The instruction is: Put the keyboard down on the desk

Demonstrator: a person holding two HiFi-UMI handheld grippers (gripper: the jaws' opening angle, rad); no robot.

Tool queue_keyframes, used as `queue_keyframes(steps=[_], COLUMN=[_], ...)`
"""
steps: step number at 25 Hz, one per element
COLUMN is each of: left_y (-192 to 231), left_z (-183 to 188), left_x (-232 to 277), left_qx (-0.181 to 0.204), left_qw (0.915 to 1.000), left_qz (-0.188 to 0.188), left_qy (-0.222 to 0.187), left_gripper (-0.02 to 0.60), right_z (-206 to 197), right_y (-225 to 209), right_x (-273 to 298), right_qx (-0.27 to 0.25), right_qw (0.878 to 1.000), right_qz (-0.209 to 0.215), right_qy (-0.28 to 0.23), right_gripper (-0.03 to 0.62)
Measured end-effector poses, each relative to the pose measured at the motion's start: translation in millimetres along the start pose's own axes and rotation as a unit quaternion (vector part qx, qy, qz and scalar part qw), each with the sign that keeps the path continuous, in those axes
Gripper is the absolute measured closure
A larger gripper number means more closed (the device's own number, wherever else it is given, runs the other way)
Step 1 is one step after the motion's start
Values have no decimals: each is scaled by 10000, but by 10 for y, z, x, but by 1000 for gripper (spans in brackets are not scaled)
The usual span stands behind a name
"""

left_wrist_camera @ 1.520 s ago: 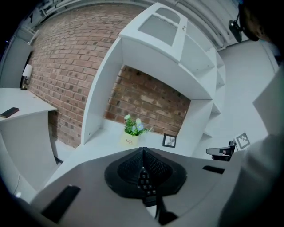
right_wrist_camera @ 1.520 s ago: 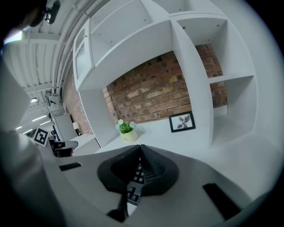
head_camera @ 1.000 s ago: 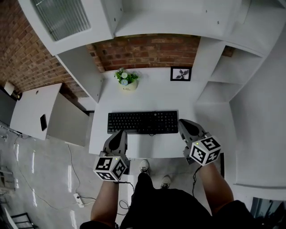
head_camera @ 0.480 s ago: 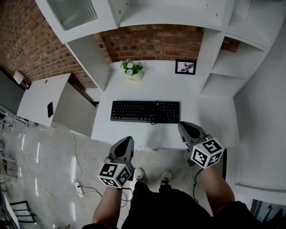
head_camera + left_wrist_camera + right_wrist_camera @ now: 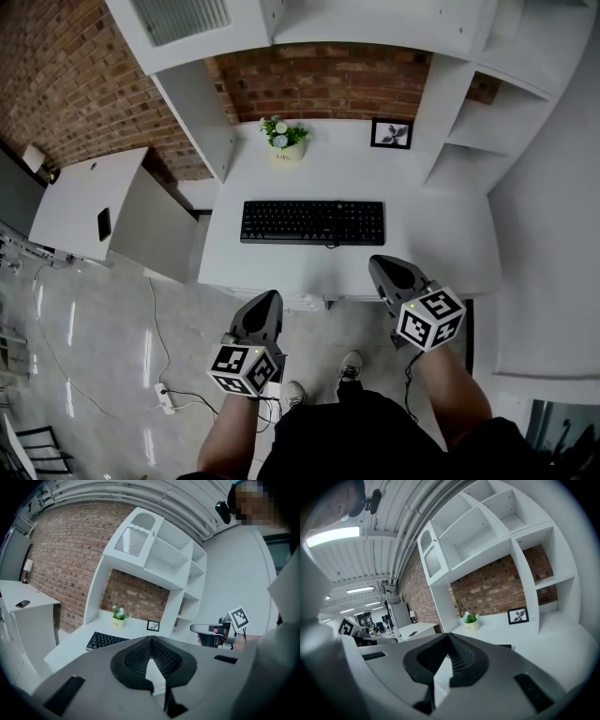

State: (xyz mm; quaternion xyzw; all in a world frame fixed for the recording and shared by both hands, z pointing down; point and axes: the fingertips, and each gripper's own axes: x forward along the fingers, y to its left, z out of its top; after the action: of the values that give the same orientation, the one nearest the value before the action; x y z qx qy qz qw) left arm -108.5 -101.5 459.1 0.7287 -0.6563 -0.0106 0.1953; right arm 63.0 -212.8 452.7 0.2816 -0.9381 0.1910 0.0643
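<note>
A black keyboard (image 5: 313,223) lies flat on the white desk (image 5: 281,267), parallel to its front edge; its left end shows in the left gripper view (image 5: 104,640). My left gripper (image 5: 265,307) hangs over the floor in front of the desk, shut and empty, well short of the keyboard. My right gripper (image 5: 386,267) sits over the desk's front right edge, also shut with nothing in it, a little to the keyboard's near right. In the left gripper view the right gripper (image 5: 199,628) shows at the right.
A small potted plant (image 5: 284,138) and a framed picture (image 5: 391,134) stand at the back of the desk against the brick wall. White shelves rise on both sides. A second desk with a phone (image 5: 103,223) is at the left. A power strip (image 5: 165,398) lies on the floor.
Both grippers have drawn back from the keyboard toward me; the left one has left the desk and now hangs over the floor. The keyboard stays put on the desk.
</note>
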Motion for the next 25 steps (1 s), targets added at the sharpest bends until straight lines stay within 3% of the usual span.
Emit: queue_keyframes(steps=[15, 25], left_y=[249, 335], left_z=[104, 55], left_x=[-807, -1193], left_qx=[230, 238], left_qw=[9944, 9916], left_qz=[-1035, -1274], left_qy=[0, -5], left_gripper=[563, 565], right_z=[-317, -463], right_y=[1161, 1604], right_x=[-345, -578], right_qx=[-27, -100], right_qw=[9961, 9928], right_qz=[-843, -1156], right_qy=[-256, -295], right_gripper=[577, 577])
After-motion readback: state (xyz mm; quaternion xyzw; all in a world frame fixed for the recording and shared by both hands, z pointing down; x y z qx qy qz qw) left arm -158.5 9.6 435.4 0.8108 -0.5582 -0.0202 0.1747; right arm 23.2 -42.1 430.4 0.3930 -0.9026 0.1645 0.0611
